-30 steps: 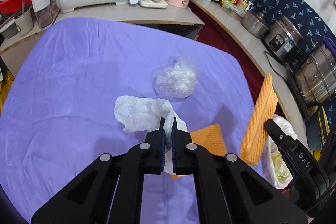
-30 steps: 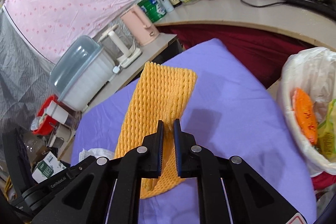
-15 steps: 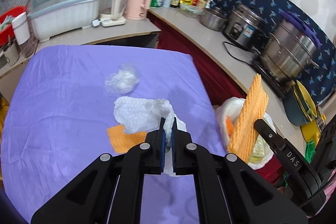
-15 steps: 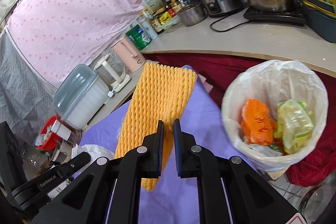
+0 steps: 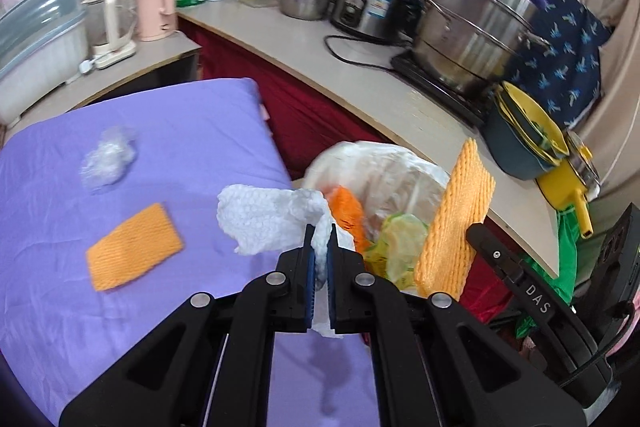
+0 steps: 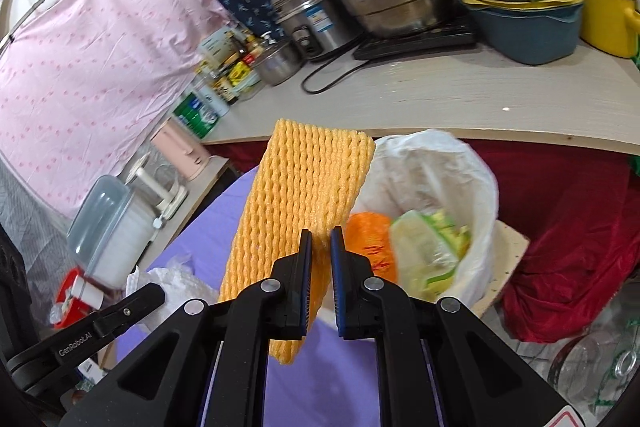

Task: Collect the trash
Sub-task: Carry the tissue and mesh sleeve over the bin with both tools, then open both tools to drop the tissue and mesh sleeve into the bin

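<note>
My left gripper (image 5: 320, 239) is shut on a crumpled white paper towel (image 5: 264, 219), held at the table's right edge beside the bin. My right gripper (image 6: 320, 243) is shut on a long orange foam net (image 6: 300, 203), upright and hanging in front of the white-bagged trash bin (image 6: 460, 187). From the left wrist view the same foam net (image 5: 456, 219) stands over the bin (image 5: 384, 167), which holds orange and green scraps. On the purple tablecloth (image 5: 160, 131) lie a flat orange foam piece (image 5: 132, 251) and a clear plastic wad (image 5: 108, 159).
A curved counter (image 5: 360, 83) behind the bin carries a rice cooker (image 5: 372, 3), a large steel pot (image 5: 480, 23), stacked bowls (image 5: 528, 143) and bottles. A pink kettle (image 5: 158, 3) and a dish box (image 5: 36, 43) stand behind the table. Red cloth (image 6: 560, 227) drapes under the counter.
Both grippers have swung right from over the table to the bin, each keeping its load. The bin has come closer and the clear wad and orange piece have dropped back to the left.
</note>
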{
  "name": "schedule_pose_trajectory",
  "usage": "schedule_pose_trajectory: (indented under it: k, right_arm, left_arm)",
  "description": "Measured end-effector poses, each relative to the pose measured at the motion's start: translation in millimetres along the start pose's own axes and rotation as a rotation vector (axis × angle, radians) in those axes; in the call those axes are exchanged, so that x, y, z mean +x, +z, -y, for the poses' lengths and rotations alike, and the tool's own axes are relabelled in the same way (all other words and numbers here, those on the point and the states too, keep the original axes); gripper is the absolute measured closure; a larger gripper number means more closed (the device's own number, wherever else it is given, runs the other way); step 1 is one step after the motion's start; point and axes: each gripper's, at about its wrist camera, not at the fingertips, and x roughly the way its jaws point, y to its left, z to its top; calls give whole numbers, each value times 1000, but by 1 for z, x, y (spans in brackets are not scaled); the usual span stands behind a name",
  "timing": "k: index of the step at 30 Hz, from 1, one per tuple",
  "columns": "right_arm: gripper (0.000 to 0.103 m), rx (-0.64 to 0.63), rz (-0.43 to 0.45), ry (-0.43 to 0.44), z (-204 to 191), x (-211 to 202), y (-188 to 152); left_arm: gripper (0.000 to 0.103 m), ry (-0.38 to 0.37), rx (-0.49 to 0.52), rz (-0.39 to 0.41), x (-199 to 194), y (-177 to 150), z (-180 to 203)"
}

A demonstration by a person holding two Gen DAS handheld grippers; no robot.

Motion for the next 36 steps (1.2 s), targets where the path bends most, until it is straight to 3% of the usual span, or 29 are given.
schedule_pose_trajectory:
  k: [8,16,18,20,22,29,36]
  right_arm:
    - [93,35,4,-68,45,17,21]
    - [93,57,-17,-100,68,42,29]
    - [93,54,-23,-100,67,49,30]
    - [92,50,-30,-94,65,54,30]
    - [91,44,-36,-88,61,59,31]
    - [80,20,-33,-53,40,67,32]
    - [78,12,-31,-36,27,61,29]
  left_arm:
    - [98,-58,54,-58,47,8,44]
    - [96,-77,40,-93,91,16,52]
    - [88,-72,24,-102,99,17,49]
    - [64,-71,2,-100,102,18,45]
    - [57,-65,-7,-83,102,19,42]
    - [53,-17,2,-56,95,23,29]
    - [48,22,-26,-29,81,22,5]
